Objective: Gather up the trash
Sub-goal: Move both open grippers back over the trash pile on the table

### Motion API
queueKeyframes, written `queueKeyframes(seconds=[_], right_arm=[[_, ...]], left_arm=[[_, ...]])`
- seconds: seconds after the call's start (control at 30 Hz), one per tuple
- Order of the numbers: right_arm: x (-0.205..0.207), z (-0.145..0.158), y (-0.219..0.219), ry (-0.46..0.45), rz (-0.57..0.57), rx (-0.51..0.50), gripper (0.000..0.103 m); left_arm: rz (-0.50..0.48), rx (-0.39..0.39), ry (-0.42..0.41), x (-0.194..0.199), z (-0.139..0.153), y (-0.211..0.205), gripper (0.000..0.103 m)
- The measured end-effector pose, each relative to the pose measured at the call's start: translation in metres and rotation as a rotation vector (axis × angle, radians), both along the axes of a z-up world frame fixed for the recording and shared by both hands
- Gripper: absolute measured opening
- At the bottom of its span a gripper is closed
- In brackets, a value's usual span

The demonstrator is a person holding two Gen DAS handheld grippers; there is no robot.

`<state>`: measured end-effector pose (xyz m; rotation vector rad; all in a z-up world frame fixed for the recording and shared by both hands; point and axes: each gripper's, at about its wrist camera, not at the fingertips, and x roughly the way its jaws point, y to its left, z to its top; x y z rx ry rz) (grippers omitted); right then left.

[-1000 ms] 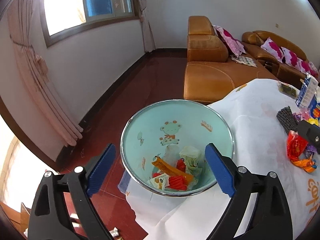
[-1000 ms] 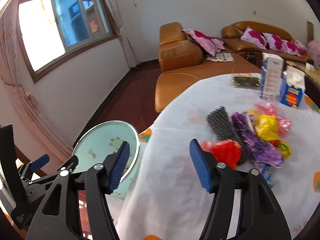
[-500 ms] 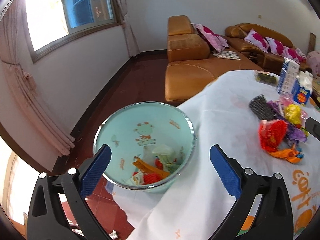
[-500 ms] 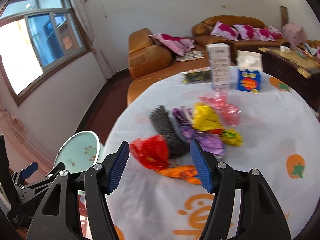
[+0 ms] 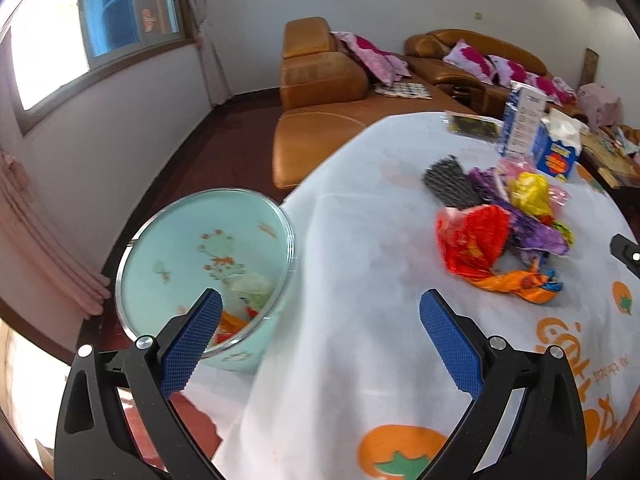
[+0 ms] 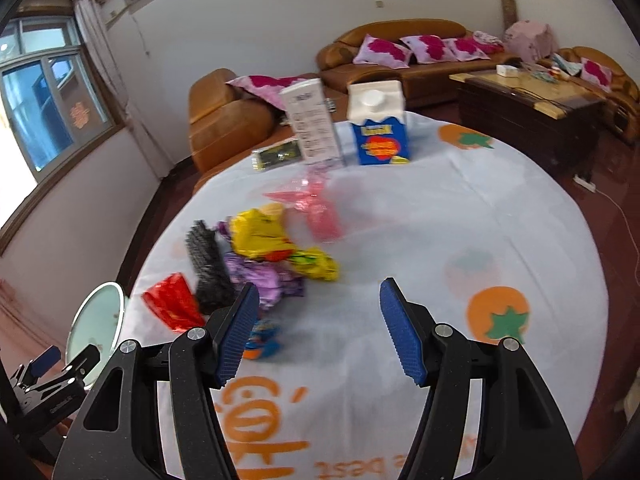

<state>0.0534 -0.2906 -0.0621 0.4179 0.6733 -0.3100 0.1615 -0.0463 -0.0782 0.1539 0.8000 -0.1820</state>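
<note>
A pile of crumpled wrappers lies on the round white-clothed table (image 5: 360,240): a red bag (image 5: 472,236) (image 6: 172,306), an orange wrapper (image 5: 516,282), black mesh (image 6: 208,268), purple foil (image 6: 260,278), a yellow bag (image 6: 260,234) and pink film (image 6: 316,208). A light-blue trash bin (image 5: 188,240) (image 6: 96,316) with wrappers inside stands at the table's left edge. My left gripper (image 5: 320,340) is open and empty over the table edge beside the bin. My right gripper (image 6: 316,332) is open and empty, just right of the pile.
A blue-and-white milk carton (image 6: 378,124), a white box (image 6: 314,124) and a dark packet (image 6: 276,156) stand at the table's far side. Brown sofas (image 5: 320,80) with pink cushions and a wooden coffee table (image 6: 532,108) lie beyond. Red floor surrounds the table.
Both grippers have swung right, away from the bin and toward the wrapper pile. The left gripper has left the space above the bin. Both stay open and empty.
</note>
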Motion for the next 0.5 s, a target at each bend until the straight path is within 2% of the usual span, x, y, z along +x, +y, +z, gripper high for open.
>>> queueKeyframes(seconds=[0.23,0.4,0.5], right_arm=[[-0.008,-0.008,-0.023,0.015,-0.033,-0.001,0.063],[-0.008,-0.012,-0.033,0.018,-0.039,0.007,0.063],[-0.007,-0.014,-0.038,0.021,-0.039,0.019,0.063]], left_arm=[[-0.077,-0.072,-0.012,0.003,-0.005,-0.027,0.094],[-0.124,-0.123,0.018,0.021,-0.012,-0.061,0.093],[-0.151,-0.122,0.041,0.031,-0.017,-0.081,0.093]])
